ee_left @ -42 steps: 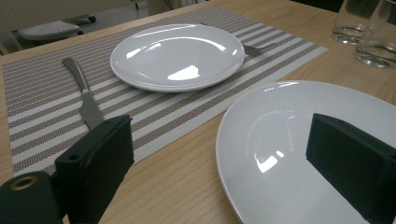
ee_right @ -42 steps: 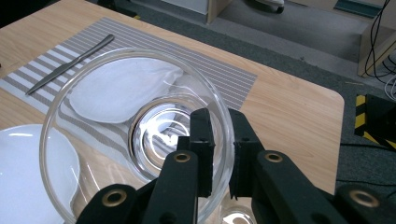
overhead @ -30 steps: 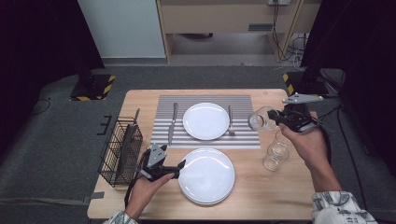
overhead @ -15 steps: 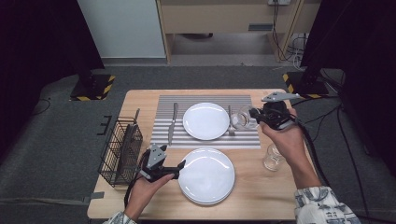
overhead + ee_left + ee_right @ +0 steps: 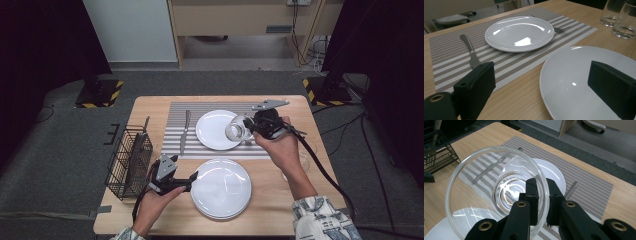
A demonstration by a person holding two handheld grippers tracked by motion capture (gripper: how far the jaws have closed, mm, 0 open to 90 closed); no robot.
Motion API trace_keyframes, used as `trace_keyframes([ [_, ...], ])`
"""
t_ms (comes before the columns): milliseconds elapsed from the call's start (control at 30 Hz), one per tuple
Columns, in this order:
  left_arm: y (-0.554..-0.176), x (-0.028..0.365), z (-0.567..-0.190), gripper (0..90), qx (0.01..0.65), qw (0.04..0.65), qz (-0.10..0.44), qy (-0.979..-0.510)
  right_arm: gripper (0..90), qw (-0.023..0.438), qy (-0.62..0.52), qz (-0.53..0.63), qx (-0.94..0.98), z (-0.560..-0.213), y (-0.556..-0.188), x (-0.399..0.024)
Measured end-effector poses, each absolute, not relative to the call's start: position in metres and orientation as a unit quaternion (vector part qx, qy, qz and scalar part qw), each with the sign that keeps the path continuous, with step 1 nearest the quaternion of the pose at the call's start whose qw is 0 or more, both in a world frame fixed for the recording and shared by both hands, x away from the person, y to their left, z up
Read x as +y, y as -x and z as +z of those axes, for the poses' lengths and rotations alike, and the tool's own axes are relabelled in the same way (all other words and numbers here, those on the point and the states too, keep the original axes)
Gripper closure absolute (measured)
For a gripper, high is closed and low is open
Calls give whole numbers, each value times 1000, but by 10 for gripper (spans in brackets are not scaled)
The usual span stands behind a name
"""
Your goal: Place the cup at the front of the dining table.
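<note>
over the far plate [image 5: 216,131], right gripper [image 5: 248,126] pinches glass [image 5: 236,131].

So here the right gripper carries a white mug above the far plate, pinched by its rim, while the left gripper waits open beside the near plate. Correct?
Not quite: the right gripper holds a clear drinking glass, not a white mug. The right gripper view shows its jaws pinching the transparent rim. The rest stands: in the high view the glass hangs above the far plate, and the left gripper is open beside the near plate.
</note>
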State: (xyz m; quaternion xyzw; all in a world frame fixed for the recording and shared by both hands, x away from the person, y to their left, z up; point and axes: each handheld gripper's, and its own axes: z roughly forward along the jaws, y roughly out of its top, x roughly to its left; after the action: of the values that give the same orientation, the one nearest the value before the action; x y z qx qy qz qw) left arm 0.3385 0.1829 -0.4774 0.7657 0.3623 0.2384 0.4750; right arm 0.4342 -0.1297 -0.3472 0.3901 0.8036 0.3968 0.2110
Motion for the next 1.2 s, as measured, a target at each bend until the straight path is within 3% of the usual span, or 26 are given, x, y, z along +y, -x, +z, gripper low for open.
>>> trace_keyframes([
  [667, -336, 187, -477, 66, 370, 480, 233, -760, 828, 184, -378, 397, 816, -366, -450, -71],
  [1200, -332, 186, -481, 62, 369, 473, 227, -768, 828, 174, -381, 398, 816, -382, -461, -56],
])
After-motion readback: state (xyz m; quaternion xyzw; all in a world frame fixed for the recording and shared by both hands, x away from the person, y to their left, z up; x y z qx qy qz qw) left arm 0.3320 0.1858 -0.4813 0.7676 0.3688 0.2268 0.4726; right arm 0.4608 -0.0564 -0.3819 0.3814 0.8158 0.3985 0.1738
